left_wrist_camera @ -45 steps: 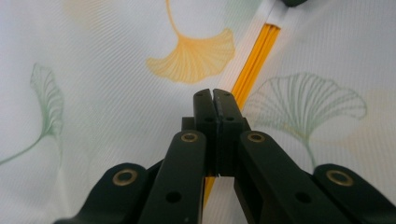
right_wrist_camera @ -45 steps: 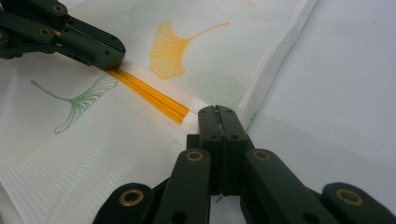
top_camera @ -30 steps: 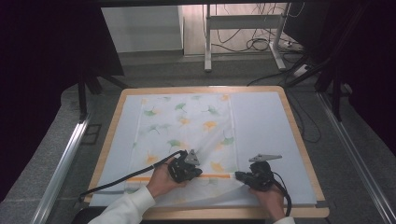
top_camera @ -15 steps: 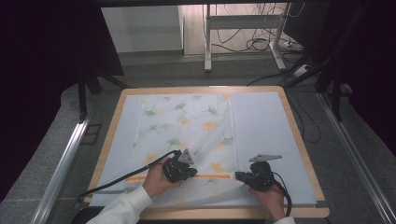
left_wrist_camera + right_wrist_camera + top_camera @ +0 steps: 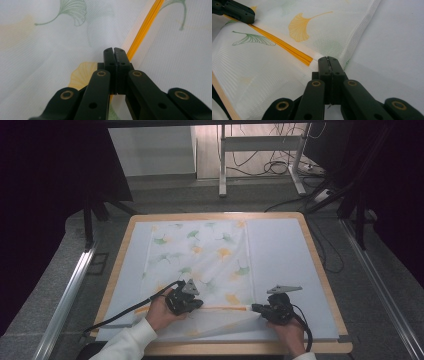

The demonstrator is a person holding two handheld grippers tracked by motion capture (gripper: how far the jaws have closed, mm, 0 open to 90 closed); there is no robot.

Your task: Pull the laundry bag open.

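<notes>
High view, read from the left edge. A wooden-rimmed table (image 5: 116, 270) carries a pale blue-white mat (image 5: 280, 255). A thin white cloth (image 5: 200, 255) printed with green and yellow ginkgo leaves lies spread on the mat's left and middle part, reaching from the far rim down toward the near rim. An orange stripe (image 5: 220, 308) runs across the cloth near its near end.

Left hand (image 5: 161, 312), in a white sleeve (image 5: 125, 345), holds the left gripper (image 5: 195, 303) at the left part of the stripe; a black cable (image 5: 125, 312) trails off leftward. In the left gripper view the left gripper's (image 5: 114, 50) jaws are pressed together with the cloth (image 5: 45, 50) bunched around the tips, right beside the stripe (image 5: 145, 27) (fabric looks pinched between them, though the seam between the jaws is very narrow).

Right of this, the near part of the cloth is lifted and folded along the stripe line between the two grippers.

Right hand (image 5: 290, 332) holds the right gripper (image 5: 256, 308) at the stripe's right end, at the cloth's right edge. In the right gripper view the right gripper (image 5: 328, 59) has its jaws closed on the cloth (image 5: 262, 72) hem, just where the stripe (image 5: 284, 46) ends; the other gripper's tip sits at the upper left on the same stripe.

Bare mat (image 5: 397, 40) lies to the right of the cloth edge.
</notes>
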